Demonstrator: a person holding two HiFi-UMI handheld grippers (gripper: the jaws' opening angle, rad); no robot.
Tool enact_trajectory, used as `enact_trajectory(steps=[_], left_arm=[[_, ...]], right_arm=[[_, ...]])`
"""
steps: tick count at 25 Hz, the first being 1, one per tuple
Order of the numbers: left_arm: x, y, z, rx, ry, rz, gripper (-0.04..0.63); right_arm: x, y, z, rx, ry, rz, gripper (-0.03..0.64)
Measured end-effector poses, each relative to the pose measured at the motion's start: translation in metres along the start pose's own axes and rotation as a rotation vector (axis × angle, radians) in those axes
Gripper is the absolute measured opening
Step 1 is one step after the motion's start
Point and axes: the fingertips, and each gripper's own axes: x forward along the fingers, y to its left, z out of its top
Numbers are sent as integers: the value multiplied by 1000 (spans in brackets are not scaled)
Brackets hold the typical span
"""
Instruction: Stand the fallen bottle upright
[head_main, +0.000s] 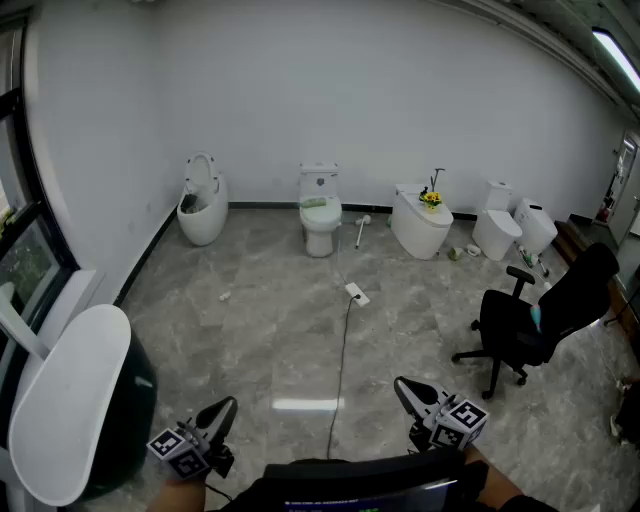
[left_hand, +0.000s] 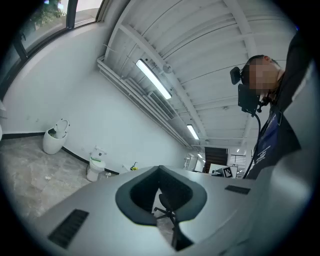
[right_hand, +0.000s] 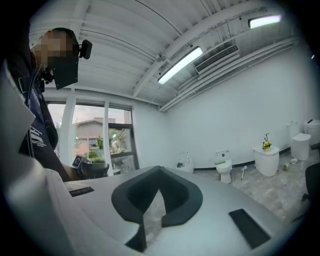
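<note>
L gripper (head_main: 228, 404): clenched, tip to tip, nothing gripped, nothing touched. Only floor and room seen thru the dark pad cut-out in own view. Held low at bottom-left of head view, aimed across the room twd the far wall.

R gripper (head_main: 400, 383): likewise clenched, tips together, empty, touching nothing. Held low at bottom-right, approx level, aimed the same way.

Bottle: not made out w/ certainty in any view. Closest candidate: small greenish item (head_main: 455, 254) down on the grey marble floor (head_main: 270, 320). Just beside the base of the flower-topped toilet (head_main: 420, 228), btwn that and the next white toilet (head_main: 497, 235) to its right. Too small to tell long axis or which way any neck points; cannot tell lying vs upright either.

Rel. to tools: well apart from both, over by the back wall. Ahead and slightly right of R gripper, further off and more to the right from L gripper. No contact w/ either.

Other bits: black office chair (head_main: 530, 320) on the right, nearer than that spot. Black cable (head_main: 343, 350) running up the floor btwn the two grippers to a white plug block (head_main: 357, 294). Middle toilet (head_main: 320, 212) and rounded white fixture (head_main: 203, 205) further left along the wall. White chair back (head_main: 70, 400) close by at left, near L gripper.
</note>
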Motion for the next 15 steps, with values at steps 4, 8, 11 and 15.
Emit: enact_trajectory(steps=[4, 8, 11, 15], left_arm=[[-4, -2, 0, 2, -13, -13, 3], [-3, -3, 1, 3, -20, -19, 3], [-5, 6, -3, 6, 1, -5, 3], [-10, 16, 7, -12, -8, -7, 3]], right_arm=[[-1, 4, -3, -1, -1, 0, 26], [-2, 2, -4, -8, -4, 5, 26], [4, 2, -3, -8, 2, 2, 26], [19, 9, -2, -1, 10, -4, 26]])
